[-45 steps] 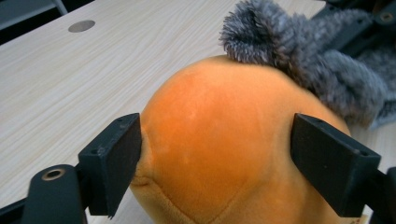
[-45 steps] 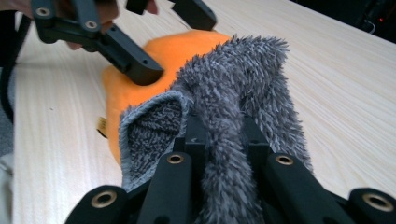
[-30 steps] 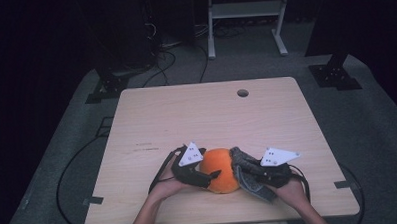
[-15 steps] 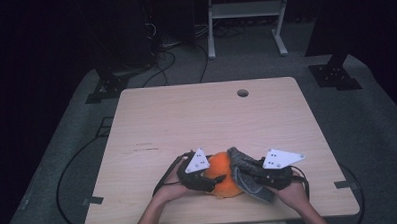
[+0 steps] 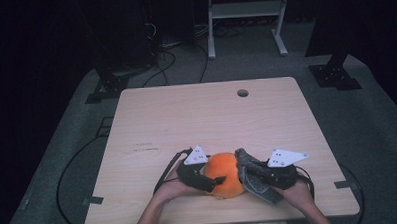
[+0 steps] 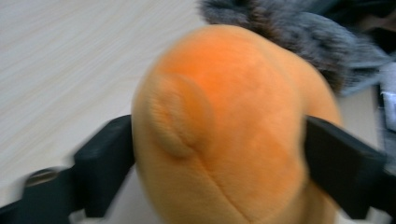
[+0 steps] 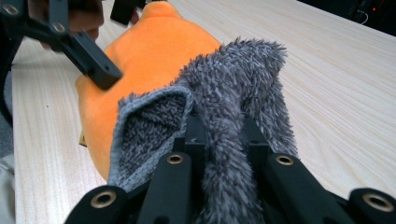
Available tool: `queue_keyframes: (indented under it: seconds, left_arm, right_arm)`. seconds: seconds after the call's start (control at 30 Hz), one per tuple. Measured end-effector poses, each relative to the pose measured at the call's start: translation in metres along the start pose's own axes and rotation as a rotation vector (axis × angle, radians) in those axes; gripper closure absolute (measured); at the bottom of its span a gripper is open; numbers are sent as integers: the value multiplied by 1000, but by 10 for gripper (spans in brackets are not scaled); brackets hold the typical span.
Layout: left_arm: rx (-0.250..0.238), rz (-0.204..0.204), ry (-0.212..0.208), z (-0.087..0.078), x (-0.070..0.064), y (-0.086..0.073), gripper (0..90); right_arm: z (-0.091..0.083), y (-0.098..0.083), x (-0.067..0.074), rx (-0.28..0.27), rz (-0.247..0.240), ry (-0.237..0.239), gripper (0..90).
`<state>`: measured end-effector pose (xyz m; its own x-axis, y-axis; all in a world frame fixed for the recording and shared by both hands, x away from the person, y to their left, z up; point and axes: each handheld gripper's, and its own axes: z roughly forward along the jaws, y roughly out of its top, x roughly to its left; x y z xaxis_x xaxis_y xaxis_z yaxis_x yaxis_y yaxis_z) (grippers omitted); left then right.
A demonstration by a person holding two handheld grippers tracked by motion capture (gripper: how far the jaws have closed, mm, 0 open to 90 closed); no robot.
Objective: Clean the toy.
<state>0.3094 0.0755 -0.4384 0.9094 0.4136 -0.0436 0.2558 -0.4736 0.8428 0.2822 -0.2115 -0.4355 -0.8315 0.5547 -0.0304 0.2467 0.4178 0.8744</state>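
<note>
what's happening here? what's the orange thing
A person sits at a wooden table with a hand-held gripper in each hand, working on an orange plush toy near the front edge. The left hand-held gripper has its jaws on either side of the toy, pressing into it; they have just been closing and easing back. The right hand-held gripper is shut on a grey fuzzy cloth that lies against the toy's side.
</note>
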Motion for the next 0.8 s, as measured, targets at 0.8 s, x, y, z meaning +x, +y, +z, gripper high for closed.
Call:
queue_keyframes:
  seconds: [0.8]
  left_arm:
    - [-90, 163, 86, 3, -10, -3, 339]
  right_arm:
    - [-5, 1, -16, -24, 41, -71, 769]
